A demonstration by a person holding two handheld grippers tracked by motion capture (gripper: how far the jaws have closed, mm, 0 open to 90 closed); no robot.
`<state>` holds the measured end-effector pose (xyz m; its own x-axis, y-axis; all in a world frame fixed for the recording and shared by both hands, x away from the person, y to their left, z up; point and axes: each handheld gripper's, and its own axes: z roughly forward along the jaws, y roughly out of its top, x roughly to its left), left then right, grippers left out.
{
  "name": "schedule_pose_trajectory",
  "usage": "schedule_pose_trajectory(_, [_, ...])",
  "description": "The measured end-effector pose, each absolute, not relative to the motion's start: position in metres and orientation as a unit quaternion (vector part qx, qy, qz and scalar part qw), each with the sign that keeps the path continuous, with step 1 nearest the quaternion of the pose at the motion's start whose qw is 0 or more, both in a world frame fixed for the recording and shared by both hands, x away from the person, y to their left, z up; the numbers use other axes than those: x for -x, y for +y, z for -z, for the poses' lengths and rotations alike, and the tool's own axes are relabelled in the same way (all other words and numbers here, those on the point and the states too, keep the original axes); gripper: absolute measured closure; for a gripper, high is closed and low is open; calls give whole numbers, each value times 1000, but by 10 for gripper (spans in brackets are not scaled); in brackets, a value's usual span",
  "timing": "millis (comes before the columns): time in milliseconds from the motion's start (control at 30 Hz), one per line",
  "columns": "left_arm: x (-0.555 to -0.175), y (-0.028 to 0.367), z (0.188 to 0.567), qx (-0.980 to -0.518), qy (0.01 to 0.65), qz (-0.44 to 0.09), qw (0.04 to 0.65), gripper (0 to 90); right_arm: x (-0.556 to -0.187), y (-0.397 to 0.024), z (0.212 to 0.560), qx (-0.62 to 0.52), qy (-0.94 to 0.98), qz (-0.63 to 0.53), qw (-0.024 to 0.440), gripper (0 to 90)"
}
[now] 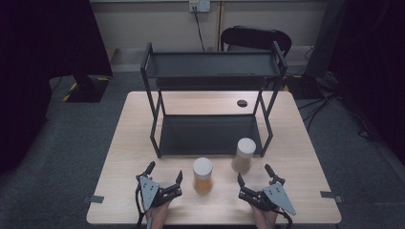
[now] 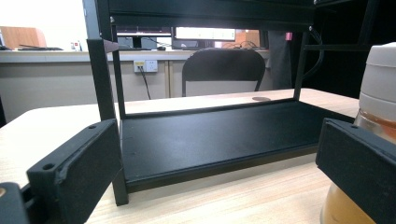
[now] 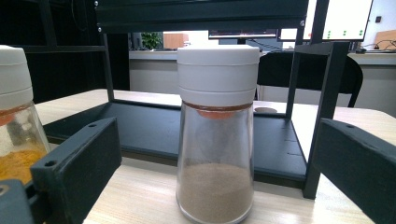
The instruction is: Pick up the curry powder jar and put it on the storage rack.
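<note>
Both grippers rest low at the near edge of the table [image 1: 119, 157], jaws spread as wide as they go and holding nothing, which looks like a starting pose before either jar gets picked up. The left gripper [image 1: 165, 177] points toward the black shelf rack [image 1: 210, 136], and the orange-powder jar [image 1: 202, 175] stands just beside its right jaw rather than between the jaws; in the left gripper view that jar [image 2: 373, 93] sits at the far right edge, half cut off. The right gripper [image 1: 253, 174] has the brown-powder jar [image 1: 244, 155] squarely ahead of it and a little way off, so in the right gripper view the jar [image 3: 215, 135] stands centred between the open jaws but apart from them (a likely first grab, judging by that alignment). Both jars are clear glass with white caps: the brown one is about a third full, and the orange one [image 3: 16, 130] also holds powder at its bottom. The rack's lower tray lies bare just behind the jars, probably their destination.
</note>
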<state>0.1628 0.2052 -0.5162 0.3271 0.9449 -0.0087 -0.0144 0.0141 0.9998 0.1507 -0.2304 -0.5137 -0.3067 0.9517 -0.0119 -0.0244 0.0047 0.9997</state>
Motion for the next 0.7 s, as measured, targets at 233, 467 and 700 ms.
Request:
schedule_pose_trajectory(233, [-163,203,516,-567,412,-414,581,0,-151,-230,514,-408,568,-575,424,3])
schedule_pose_trajectory(467, [-164,203,514,-569,414,-413,578,0,-151,-231,514,-408,568,-576,424,3])
schedule_pose_trajectory(700, [-168,207,511,-575,418,-400,579,0,-151,-232,513,-406,570,-577,422,3])
